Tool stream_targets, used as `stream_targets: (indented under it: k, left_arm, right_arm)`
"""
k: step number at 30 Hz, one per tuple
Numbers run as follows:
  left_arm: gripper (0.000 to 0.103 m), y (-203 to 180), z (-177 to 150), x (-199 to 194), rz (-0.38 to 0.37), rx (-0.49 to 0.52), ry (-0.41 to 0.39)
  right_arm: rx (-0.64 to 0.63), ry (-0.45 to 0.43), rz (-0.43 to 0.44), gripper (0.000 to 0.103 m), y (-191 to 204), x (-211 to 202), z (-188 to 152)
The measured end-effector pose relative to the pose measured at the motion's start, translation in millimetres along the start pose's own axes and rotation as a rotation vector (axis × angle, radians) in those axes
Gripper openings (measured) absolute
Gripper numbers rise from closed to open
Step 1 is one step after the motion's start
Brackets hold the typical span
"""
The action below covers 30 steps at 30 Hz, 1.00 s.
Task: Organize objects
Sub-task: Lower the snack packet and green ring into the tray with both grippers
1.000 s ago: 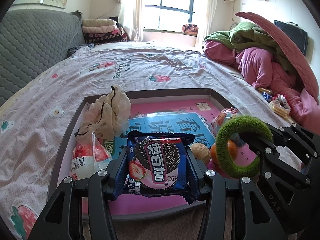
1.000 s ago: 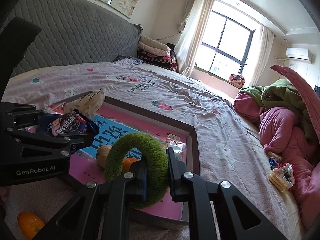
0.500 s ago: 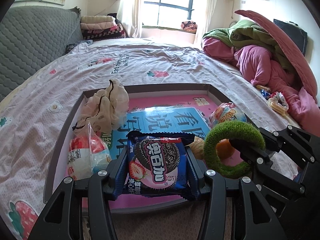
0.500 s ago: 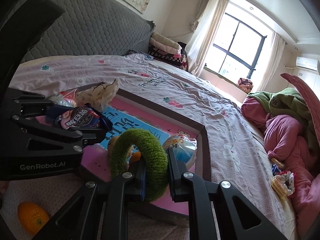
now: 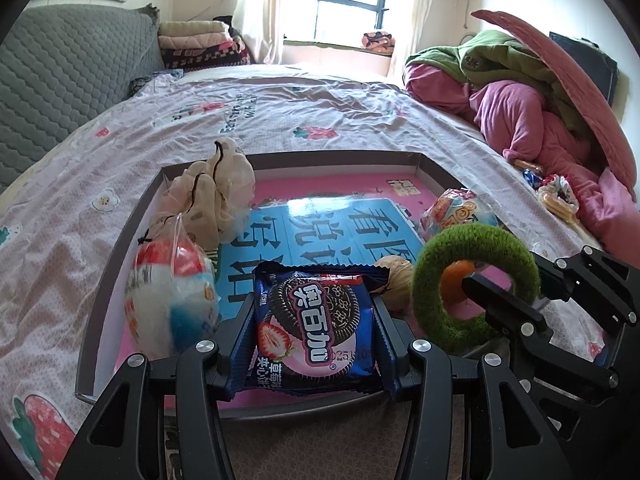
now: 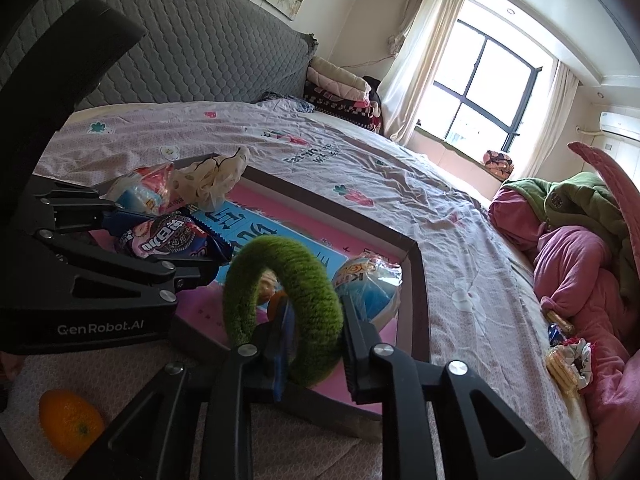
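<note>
Pinching a blue cookie pack [image 5: 318, 330] by its two side edges, the left claw [image 5: 316, 344] holds it just above the near rim of a shallow tray [image 5: 332, 155] that lies on the bed [image 5: 280, 116]. The pack faces the camera, its printed cookie and strawberry in plain sight.

The right claw [image 6: 310, 344] has a fuzzy green ring [image 6: 282, 304] between its fingers. Its jaws have just been opening: the left finger [image 6: 276, 340] touches the ring's inner side, while a slim gap shows between the ring and the right finger [image 6: 352, 332], so the ring appears loose, its lower edge at the tray's near-right part. Seen from the left wrist, the ring [image 5: 474, 286] stands upright on edge just right of the pack, with one right-claw finger passing through its hole.

Inside the tray, a pink and blue printed sheet [image 5: 320, 228] covers the floor. At the left side sit a clear bag with red, white and blue contents [image 5: 170, 292] and, behind it, a cream spotted cloth bag [image 5: 212, 196]. A brown walnut-like ball [image 5: 396, 280] lies between pack and ring, an orange fruit [image 5: 454, 280] shows through the ring's hole, and another crinkly snack bag [image 6: 370, 284] rests in the right corner.

Outside the tray, an orange [image 6: 70, 422] lies on the bed near the right wrist camera, and pink and green bedding [image 5: 520, 92] is heaped on the bed's far right.
</note>
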<state>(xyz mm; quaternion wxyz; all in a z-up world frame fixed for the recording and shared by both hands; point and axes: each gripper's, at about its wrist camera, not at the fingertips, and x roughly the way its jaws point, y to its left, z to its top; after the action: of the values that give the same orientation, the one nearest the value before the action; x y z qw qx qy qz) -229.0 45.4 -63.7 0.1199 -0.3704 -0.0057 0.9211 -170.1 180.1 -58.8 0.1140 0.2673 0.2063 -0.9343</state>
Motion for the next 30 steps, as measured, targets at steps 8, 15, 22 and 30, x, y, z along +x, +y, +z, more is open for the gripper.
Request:
stream_targets:
  k: [8, 15, 22, 30]
  left_arm:
    - [0.053, 0.9, -0.1, 1.6, -0.004, -0.001, 0.004]
    - [0.053, 2.1, 0.2, 1.9, -0.007, -0.001, 0.01]
    - [0.053, 1.3, -0.9, 1.5, -0.013, -0.006, 0.016]
    - [0.054, 3.9, -0.3, 1.1, -0.027, -0.016, 0.029]
  right_arm:
    - [0.037, 0.017, 0.022, 0.03, -5.4, 1.2, -2.2]
    - [0.099, 0.032, 0.036, 0.037, -16.2, 0.0, -4.7]
    - [0.167, 0.03, 0.046, 0.041, -29.5, -4.2, -8.4]
    - [0.235, 0.033, 0.058, 0.042, -41.2, -4.9, -10.0]
